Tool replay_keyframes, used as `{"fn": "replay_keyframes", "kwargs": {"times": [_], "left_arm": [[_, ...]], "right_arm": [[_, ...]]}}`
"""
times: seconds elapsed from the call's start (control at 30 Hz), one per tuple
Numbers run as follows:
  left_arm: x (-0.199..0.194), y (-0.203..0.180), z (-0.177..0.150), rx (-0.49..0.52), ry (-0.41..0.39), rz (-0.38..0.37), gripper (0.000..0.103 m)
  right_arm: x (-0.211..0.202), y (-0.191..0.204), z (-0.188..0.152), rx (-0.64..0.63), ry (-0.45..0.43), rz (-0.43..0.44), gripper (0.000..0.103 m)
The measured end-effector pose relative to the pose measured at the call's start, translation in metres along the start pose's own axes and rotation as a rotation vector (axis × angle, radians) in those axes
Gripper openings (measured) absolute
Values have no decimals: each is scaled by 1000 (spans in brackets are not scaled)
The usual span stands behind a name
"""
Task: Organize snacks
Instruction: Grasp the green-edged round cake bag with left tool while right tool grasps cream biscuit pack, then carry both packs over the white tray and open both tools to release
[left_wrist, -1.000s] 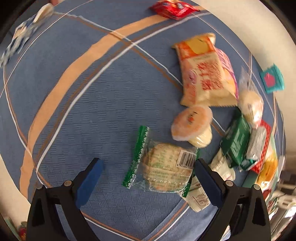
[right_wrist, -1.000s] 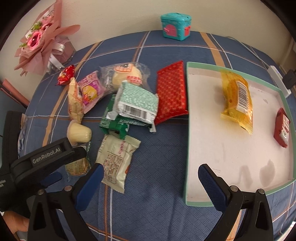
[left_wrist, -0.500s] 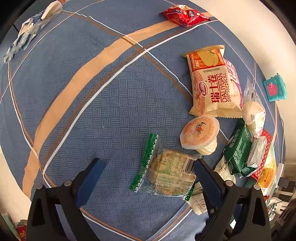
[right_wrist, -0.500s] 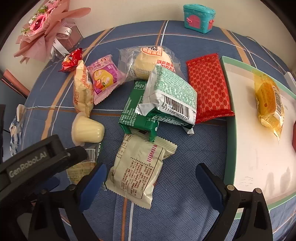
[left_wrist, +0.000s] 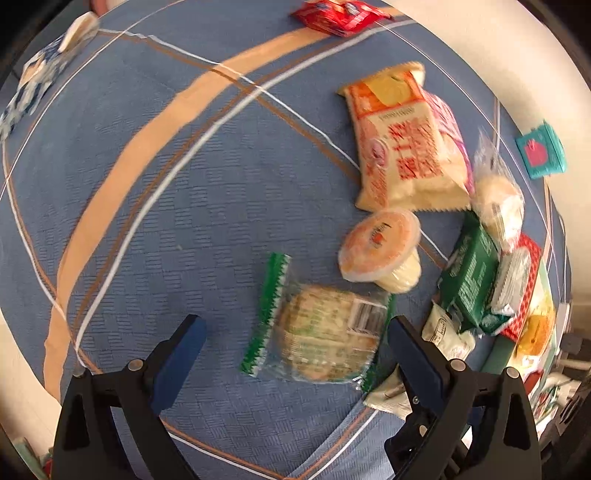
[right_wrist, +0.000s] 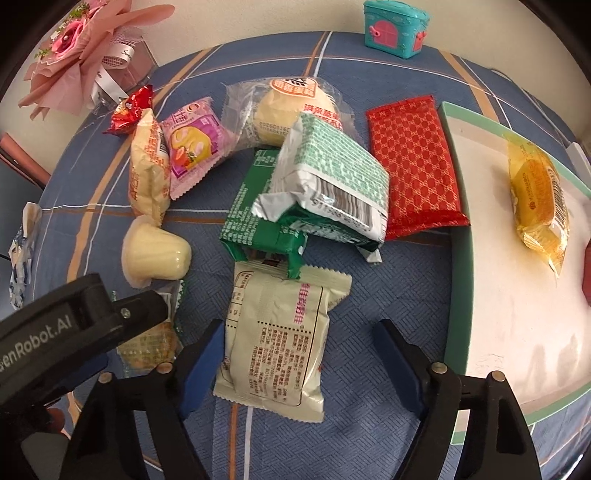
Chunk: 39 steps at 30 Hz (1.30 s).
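In the right wrist view a cream snack packet (right_wrist: 277, 339) lies on the blue cloth between the fingers of my right gripper (right_wrist: 301, 350). Its jaws are closing; the left pad is at the packet's edge and the right pad stands clear of it. A green-rimmed tray (right_wrist: 456, 280) to the right holds a yellow packet (right_wrist: 539, 195). My left gripper (left_wrist: 291, 343) hangs open over a clear, green-edged cracker packet (left_wrist: 317, 332), which lies between its fingers, closer to the right one.
A pile of snacks sits behind the cream packet: a green box (right_wrist: 258, 218), a pale green packet (right_wrist: 332, 177), a red packet (right_wrist: 413, 166), a jelly cup (right_wrist: 155, 254), a wrapped bun (right_wrist: 291, 107). A pink bouquet (right_wrist: 85, 55) and a teal toy chest (right_wrist: 395, 26) stand at the back.
My right gripper has moved left from the tray and down over the cream packet, and its jaws have narrowed. The left gripper has stayed open over the cracker packet.
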<state>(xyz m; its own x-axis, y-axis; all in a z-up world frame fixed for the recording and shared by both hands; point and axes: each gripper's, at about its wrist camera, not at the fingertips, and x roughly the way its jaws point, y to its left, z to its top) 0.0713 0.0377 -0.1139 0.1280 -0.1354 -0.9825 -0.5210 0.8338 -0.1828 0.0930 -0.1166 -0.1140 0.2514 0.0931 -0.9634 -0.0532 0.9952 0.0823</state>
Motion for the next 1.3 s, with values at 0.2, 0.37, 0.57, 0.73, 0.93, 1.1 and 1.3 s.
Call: {"fn": "replay_keyframes", "kwargs": {"times": [0.2, 0.37, 0.57, 0.73, 0.93, 1.1, 1.3], "left_arm": [[6, -16, -3, 79, 2, 66, 99], [13, -33, -11, 153, -18, 127, 99], [14, -39, -20, 159, -65, 141, 103], [16, -41, -25, 168, -68, 148, 103], [5, -31, -18, 186, -78, 143, 87], [-7, -35, -20, 192, -101, 128, 64], [-14, -29, -16, 158, -99, 98, 56]], "right_arm": [[4, -19, -2, 25, 37, -4, 78], [7, -28, -5, 24, 40, 2, 79], [9, -26, -12, -14, 31, -18, 80], [8, -28, -13, -25, 28, -24, 78], [2, -17, -17, -40, 10, -50, 64], [-6, -20, -18, -26, 11, -37, 60], [-16, -23, -17, -22, 15, -18, 54]]}}
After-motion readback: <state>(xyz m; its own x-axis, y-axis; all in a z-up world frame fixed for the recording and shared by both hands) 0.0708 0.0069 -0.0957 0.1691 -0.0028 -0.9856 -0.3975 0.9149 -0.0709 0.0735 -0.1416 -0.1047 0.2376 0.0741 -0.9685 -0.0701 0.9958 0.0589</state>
